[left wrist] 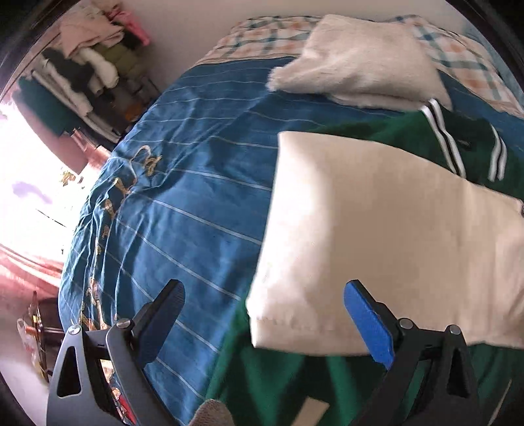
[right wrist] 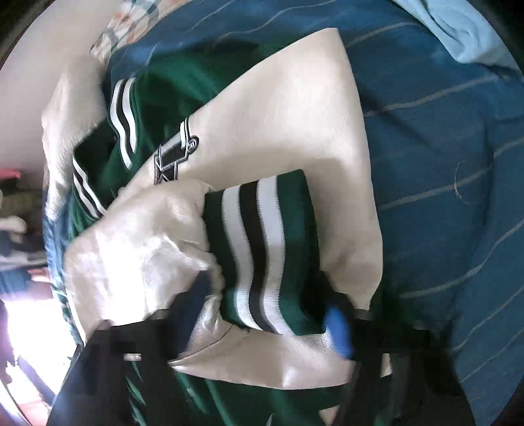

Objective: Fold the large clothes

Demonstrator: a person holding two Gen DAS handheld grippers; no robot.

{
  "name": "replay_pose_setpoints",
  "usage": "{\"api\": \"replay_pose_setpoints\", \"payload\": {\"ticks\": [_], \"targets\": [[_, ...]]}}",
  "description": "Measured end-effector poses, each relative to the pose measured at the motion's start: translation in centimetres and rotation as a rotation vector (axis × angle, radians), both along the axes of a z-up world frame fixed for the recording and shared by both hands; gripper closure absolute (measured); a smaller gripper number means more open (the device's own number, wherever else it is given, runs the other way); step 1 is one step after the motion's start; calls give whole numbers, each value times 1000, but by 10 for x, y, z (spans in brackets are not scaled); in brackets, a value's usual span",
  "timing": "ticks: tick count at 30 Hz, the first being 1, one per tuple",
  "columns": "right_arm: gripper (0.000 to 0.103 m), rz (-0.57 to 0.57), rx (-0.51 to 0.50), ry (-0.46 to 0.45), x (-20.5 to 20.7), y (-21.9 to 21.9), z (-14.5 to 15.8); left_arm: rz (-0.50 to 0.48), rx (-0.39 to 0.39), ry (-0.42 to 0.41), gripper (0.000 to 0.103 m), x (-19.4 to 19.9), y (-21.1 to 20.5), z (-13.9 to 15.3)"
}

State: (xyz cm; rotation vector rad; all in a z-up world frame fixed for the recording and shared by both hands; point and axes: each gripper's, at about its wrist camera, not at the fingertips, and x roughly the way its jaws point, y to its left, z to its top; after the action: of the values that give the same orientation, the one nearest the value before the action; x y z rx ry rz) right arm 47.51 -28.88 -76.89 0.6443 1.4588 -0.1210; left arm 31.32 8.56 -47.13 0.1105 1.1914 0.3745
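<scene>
A green varsity jacket with cream sleeves lies on the blue striped bedspread. In the left wrist view one cream sleeve is folded across the green body; my left gripper is open and empty just above its near edge. In the right wrist view my right gripper has its jaws wide apart on either side of the striped green cuff of the other cream sleeve, lying over the jacket; whether the pads press it is blurred.
A folded cream fleece garment lies at the head of the bed by a plaid pillow. A shelf of stacked clothes stands left of the bed. A light blue cloth lies at the far right.
</scene>
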Motion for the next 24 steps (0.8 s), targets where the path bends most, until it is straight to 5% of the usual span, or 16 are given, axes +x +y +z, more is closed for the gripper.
{"api": "replay_pose_setpoints", "payload": {"ticks": [1,7,10,14,19,24], "targets": [[92,14,-32,-6,-1,2,3,10,-8,-3,4,3,2,1],[95,-102,-123,-39,-18,-22,25,-8,-1,-15,4,20,0,-2],[86,-102,-39,-2,-13,-23,16,-34,4,13,4,16,-1,2],[46,-92,49,-6,-37,-26,43,-98,40,34,4,-20,2,22],[45,-114,84,140,-139,-39,54,-101,55,168,4,-93,15,13],[41,-174,195,373,-266,-22,0,-64,40,318,4,-155,17,-26]]}}
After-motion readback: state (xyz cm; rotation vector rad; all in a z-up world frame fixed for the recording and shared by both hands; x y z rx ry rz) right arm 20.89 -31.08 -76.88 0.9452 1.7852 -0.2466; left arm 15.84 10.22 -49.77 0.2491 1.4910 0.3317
